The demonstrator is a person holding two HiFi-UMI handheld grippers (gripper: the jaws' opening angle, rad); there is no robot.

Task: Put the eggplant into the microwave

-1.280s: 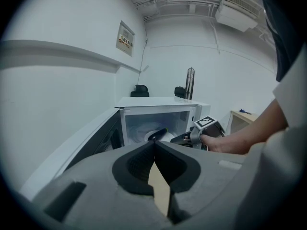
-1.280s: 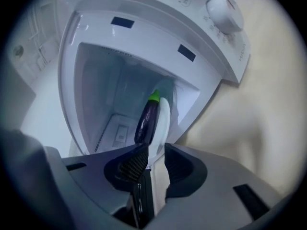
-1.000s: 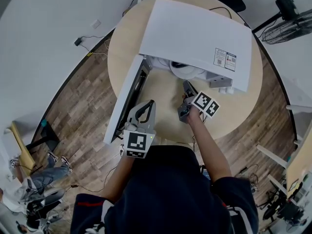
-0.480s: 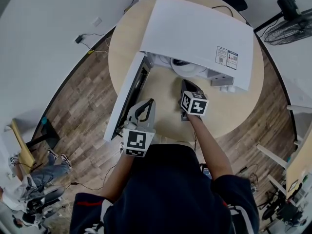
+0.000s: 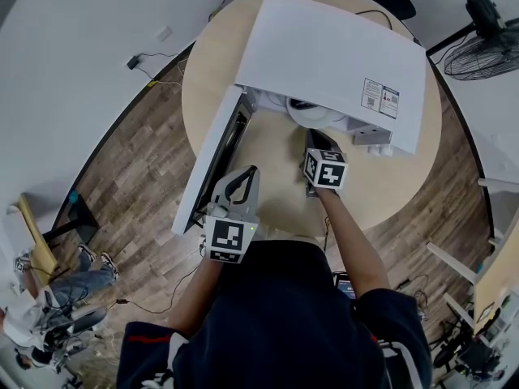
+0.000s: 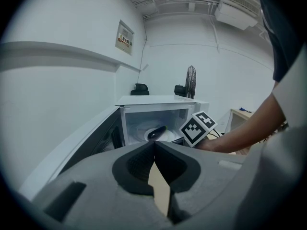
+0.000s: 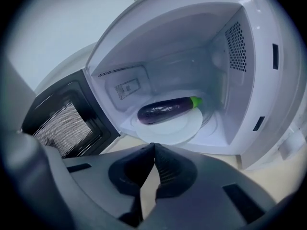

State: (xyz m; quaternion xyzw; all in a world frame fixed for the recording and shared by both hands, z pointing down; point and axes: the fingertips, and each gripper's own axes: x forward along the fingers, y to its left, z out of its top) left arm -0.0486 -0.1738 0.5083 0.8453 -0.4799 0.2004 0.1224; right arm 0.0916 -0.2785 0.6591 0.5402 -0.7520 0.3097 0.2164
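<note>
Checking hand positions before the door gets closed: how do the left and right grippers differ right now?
The right gripper is held close to the microwave's open cavity, facing the eggplant on its white plate; the left gripper sits farther back. The left gripper is right beside the open door; the right gripper is apart from it, in front of the opening. Both have their jaws closed together, holding nothing.
</note>
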